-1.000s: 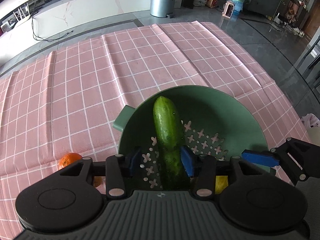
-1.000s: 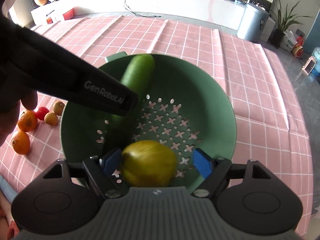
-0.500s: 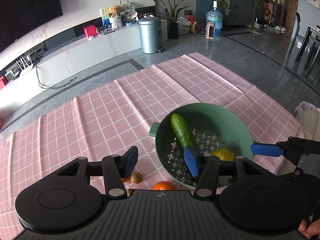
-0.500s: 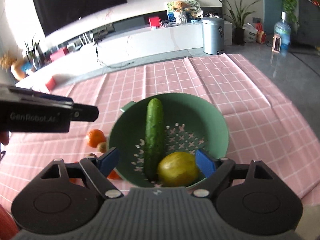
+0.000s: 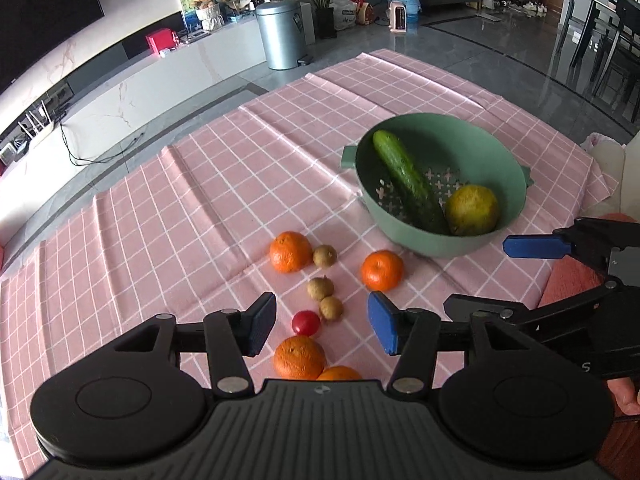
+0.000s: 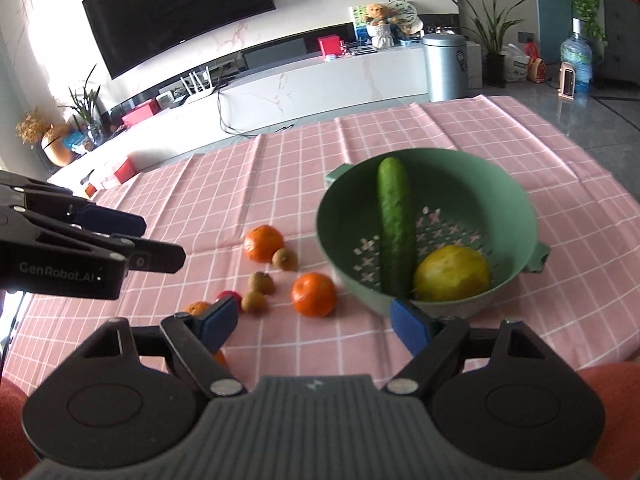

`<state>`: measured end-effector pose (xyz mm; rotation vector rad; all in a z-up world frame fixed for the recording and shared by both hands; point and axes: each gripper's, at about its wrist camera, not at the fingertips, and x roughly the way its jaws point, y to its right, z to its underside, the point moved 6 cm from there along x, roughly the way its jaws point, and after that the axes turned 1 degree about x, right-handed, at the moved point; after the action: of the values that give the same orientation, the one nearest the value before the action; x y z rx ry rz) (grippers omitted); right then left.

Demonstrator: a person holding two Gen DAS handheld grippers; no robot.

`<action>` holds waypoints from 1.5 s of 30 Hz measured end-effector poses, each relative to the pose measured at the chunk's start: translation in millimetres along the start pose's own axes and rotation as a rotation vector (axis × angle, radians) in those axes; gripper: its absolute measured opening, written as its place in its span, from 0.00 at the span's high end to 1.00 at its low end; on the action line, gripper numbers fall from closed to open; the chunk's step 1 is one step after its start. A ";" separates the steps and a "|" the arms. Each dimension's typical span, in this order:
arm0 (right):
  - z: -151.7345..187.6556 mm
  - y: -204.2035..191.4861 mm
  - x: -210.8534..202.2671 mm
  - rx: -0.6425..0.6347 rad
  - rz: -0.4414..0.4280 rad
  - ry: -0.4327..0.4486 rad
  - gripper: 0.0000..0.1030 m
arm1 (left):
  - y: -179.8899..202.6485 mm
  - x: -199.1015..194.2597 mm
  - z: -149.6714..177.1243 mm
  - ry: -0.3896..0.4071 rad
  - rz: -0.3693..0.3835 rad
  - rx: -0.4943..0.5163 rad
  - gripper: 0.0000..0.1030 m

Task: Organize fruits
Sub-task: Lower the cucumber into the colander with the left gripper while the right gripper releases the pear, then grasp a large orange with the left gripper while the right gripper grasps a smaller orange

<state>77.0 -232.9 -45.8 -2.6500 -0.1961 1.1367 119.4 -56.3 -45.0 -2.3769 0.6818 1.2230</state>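
On the bench (image 5: pixel 200 184), cucumber (image 5: pixel 408 182) and yellow fruit (image 5: pixel 472 210) are sitting in the green colander (image 5: pixel 508 152); oranges (image 5: pixel 290 251) are lying loose beside it. Left claw (image 5: pixel 322 328) and right claw (image 6: pixel 314 322) are both hanging apart, empty. Best centring over one orange, clear of the small brown fruits (image 5: pixel 320 288), before closing.

A pink tablecloth (image 5: pixel 208 200) with a white grid carries a sage-green colander (image 5: pixel 508 168) holding a dark green cucumber (image 5: pixel 408 180) and a yellow-green fruit (image 5: pixel 472 210). Orange mandarins (image 5: pixel 291 251), brown kiwis (image 5: pixel 324 255) and a red tomato (image 5: pixel 306 323) lie nearby.
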 end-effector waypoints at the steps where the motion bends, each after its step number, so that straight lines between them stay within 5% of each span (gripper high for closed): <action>1: 3.3 -4.0 2.3 -0.007 -0.007 -0.008 0.23 | -3.1 1.9 4.8 -0.008 0.007 -0.005 0.39; 11: 30.9 -22.8 34.3 -0.083 -0.009 -0.098 0.46 | -13.7 34.3 48.7 -0.132 0.133 -0.123 0.39; 20: 35.6 -19.7 54.3 -0.105 0.008 -0.142 0.52 | -18.0 70.9 76.6 -0.236 0.184 -0.299 0.39; 28: 28.0 -8.4 56.0 -0.024 0.029 -0.109 0.53 | -17.2 81.4 78.9 -0.225 0.166 -0.353 0.39; 32: 22.3 -6.8 57.6 0.005 0.049 -0.083 0.53 | -17.7 83.6 79.6 -0.222 0.167 -0.357 0.51; 36: 19.0 -7.7 65.0 0.029 0.071 -0.067 0.53 | -18.1 79.9 80.1 -0.212 0.164 -0.355 0.52; 45: 11.9 -12.1 77.9 0.030 0.093 -0.036 0.55 | -31.7 51.6 67.8 -0.100 0.172 -0.446 0.52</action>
<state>121.4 -202.1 -104.3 -2.6385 -0.0628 1.2065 120.0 -7.2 -121.5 -2.6236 0.6467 1.7065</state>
